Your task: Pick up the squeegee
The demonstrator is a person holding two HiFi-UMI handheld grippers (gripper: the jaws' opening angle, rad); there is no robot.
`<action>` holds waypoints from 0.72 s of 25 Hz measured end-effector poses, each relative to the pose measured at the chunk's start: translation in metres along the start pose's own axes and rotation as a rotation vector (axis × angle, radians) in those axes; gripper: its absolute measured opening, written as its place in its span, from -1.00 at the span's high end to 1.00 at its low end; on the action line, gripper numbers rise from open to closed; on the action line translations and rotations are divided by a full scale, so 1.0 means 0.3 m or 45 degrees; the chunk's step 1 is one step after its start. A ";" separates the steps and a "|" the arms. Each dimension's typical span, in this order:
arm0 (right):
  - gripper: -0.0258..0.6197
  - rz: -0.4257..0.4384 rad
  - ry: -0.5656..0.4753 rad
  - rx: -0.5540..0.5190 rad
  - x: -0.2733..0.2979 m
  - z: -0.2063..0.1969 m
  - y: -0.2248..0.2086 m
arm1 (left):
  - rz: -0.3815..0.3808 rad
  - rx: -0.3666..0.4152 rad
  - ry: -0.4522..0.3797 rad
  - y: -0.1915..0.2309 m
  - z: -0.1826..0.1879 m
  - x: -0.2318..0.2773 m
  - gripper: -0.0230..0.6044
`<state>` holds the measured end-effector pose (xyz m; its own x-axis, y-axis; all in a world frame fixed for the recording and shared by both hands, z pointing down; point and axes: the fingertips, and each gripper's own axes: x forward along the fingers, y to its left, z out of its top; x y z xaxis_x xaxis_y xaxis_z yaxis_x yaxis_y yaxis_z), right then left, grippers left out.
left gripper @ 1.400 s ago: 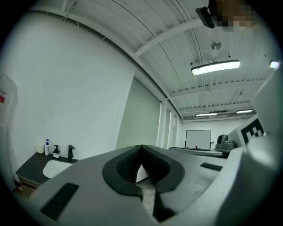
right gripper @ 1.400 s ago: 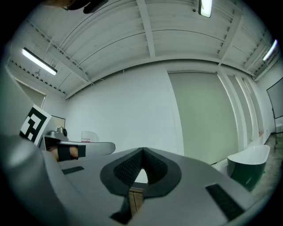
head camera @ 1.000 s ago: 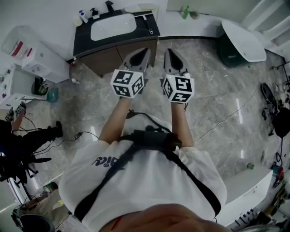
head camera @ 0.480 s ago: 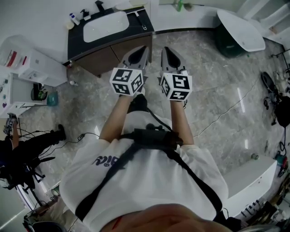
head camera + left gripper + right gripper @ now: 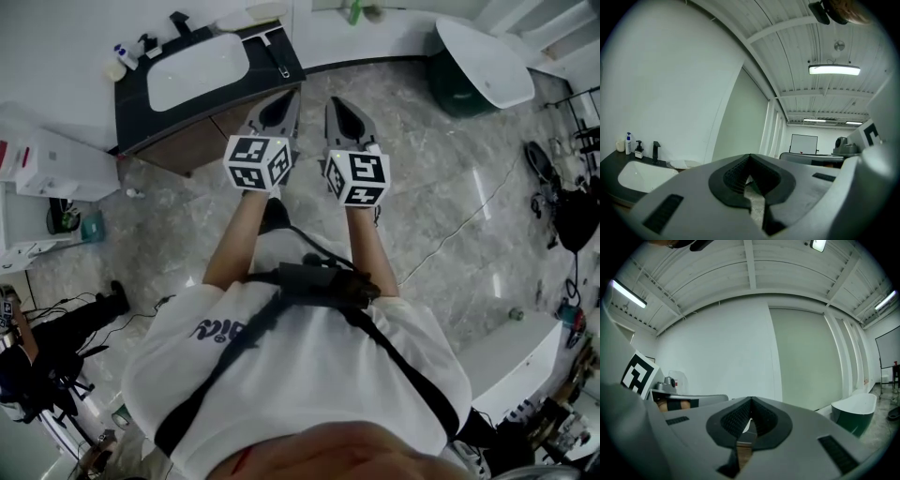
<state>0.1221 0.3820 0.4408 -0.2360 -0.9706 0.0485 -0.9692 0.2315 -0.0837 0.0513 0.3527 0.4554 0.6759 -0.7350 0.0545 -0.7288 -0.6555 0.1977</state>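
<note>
L jaws: your left gripper [image 5: 286,101] is closed tip to tip, nothing betw. the pads. The left gripper view [image 5: 750,158] shows only a slit of floor lower down.
R jaws: your right gripper [image 5: 336,108] is closed too and empty, as its own view [image 5: 751,403] shows.
Squeegee: a dark long item that reads as the squeegee [image 5: 277,56] lies flat on the right end of the vanity counter [image 5: 129,98]. It's right of the sink [image 5: 192,70] and just far of your L tips. Small in frame; shows in head view only.
Edges: the counter's near-right corner sits just beside your L tips, w/ the cabinet front below it. The bathtub [image 5: 487,66] is far right, well apart from your R tips.
Open room: bare marble floor [image 5: 422,169] betw. vanity and bathtub and on to your right; a cable [image 5: 459,223] crosses it.
Left side: a white cabinet [image 5: 56,164] and another person [image 5: 47,328], near-left.
L view extras: faucet [image 5: 656,151], bottles [image 5: 629,143], ceiling light [image 5: 834,70], whiteboard [image 5: 804,144] far off.
R view extras: the bathtub's green side, your L marker cube [image 5: 640,372], plain wall.
</note>
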 end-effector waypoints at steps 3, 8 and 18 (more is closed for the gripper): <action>0.91 -0.009 0.012 0.003 0.151 0.013 -0.017 | -0.001 -0.001 -0.010 0.109 0.042 0.091 0.89; 0.91 0.026 0.058 -0.012 0.418 0.025 0.003 | 0.039 -0.038 -0.017 0.348 0.106 0.221 0.89; 0.91 0.084 0.133 -0.011 0.852 -0.045 0.056 | 0.089 -0.086 0.025 0.720 0.083 0.353 0.89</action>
<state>0.0447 0.1388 0.4651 -0.3048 -0.9411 0.1465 -0.9518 0.2956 -0.0812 -0.0373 0.1289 0.4796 0.6259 -0.7748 0.0895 -0.7659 -0.5889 0.2582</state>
